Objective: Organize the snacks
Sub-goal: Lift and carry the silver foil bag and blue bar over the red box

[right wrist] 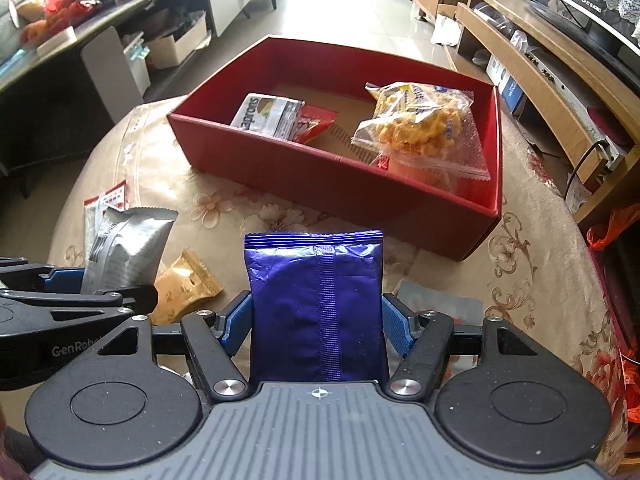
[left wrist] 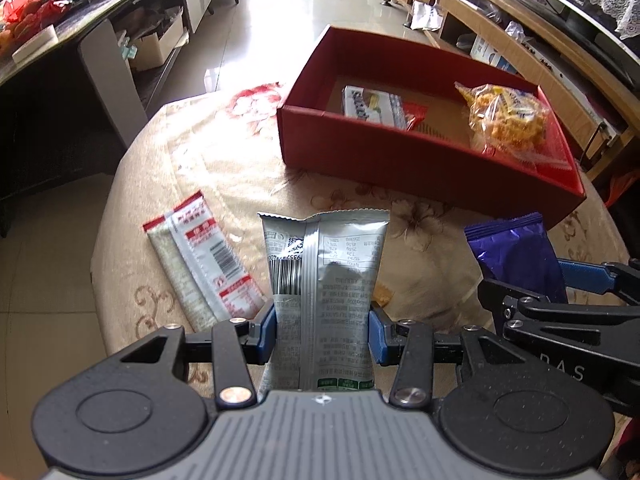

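Both pairs of jaws are clamping snacks: the left gripper is pinching a silver packet, the right gripper is squeezing a wider purple packet. Both packets are hovering near the red box, which is sitting farther back on the table.

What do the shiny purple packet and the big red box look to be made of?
Shiny purple packet: probably metallised plastic film, glossy, with crinkled glints and a ribbed centre seam. Big red box: apparently cardboard, matte red outside with a plain brown floor inside.
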A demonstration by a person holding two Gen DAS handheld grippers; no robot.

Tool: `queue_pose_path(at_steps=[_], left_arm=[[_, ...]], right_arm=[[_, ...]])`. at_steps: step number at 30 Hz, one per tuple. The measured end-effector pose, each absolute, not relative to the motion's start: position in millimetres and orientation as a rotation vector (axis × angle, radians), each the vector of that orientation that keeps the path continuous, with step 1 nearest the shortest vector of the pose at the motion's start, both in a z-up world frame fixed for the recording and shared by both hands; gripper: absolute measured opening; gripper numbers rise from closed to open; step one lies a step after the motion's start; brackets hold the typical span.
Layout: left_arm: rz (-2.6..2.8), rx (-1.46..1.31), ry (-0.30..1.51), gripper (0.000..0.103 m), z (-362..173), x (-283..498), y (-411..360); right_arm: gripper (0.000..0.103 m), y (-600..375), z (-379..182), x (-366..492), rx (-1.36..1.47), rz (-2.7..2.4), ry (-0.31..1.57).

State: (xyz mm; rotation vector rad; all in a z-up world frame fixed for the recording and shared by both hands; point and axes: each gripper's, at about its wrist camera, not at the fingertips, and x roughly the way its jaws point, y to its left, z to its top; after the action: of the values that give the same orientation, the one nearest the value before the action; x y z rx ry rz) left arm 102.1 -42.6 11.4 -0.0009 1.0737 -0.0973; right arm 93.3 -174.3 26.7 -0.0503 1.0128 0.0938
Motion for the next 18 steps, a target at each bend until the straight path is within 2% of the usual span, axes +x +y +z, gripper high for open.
queue_pose_path(at_steps=[18], left_arm=[[-0.123, -0.006, 1.02, 0.042, 32, 118, -49]], right_arm=[[0.074, -188, 41, 104, -0.025, 0.073, 0.968]])
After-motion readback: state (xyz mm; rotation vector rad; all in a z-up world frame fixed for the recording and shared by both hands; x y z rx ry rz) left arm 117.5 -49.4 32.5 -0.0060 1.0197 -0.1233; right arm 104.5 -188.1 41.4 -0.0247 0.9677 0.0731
